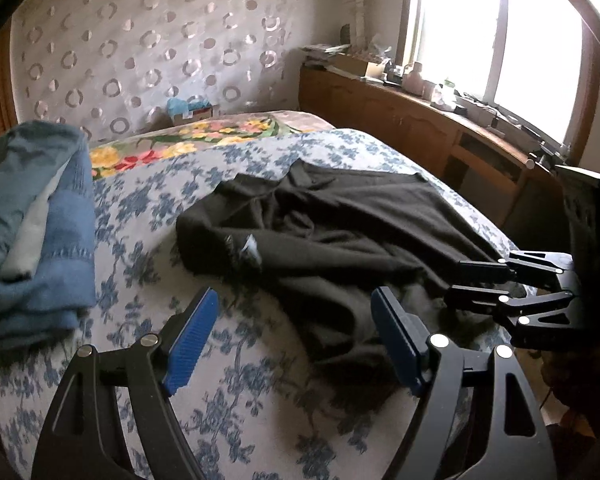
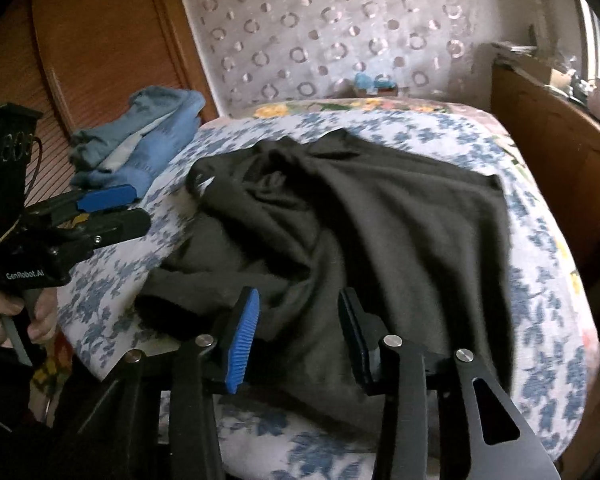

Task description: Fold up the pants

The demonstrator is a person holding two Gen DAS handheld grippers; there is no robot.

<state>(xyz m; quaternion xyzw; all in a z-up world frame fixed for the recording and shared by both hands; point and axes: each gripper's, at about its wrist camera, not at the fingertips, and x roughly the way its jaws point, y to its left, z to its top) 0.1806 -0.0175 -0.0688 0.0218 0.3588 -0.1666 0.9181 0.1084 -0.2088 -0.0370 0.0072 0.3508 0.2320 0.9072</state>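
Crumpled black pants [image 1: 332,232] lie in a heap on the blue-flowered bed cover [image 1: 148,216]; they also show in the right wrist view [image 2: 372,216]. My left gripper [image 1: 296,336] is open and empty, just above the pants' near edge, left finger over bare cover. It also shows in the right wrist view [image 2: 120,208] at the left. My right gripper [image 2: 296,336] is open, its fingers straddling the near end of the pants without holding them. It also shows in the left wrist view [image 1: 464,284] at the right edge of the pants.
A pile of folded blue clothes [image 1: 32,224] sits on the bed's left side, also in the right wrist view [image 2: 140,140]. A wooden cabinet [image 1: 412,128] with clutter runs under the window on the right. A padded headboard [image 1: 148,48] stands behind.
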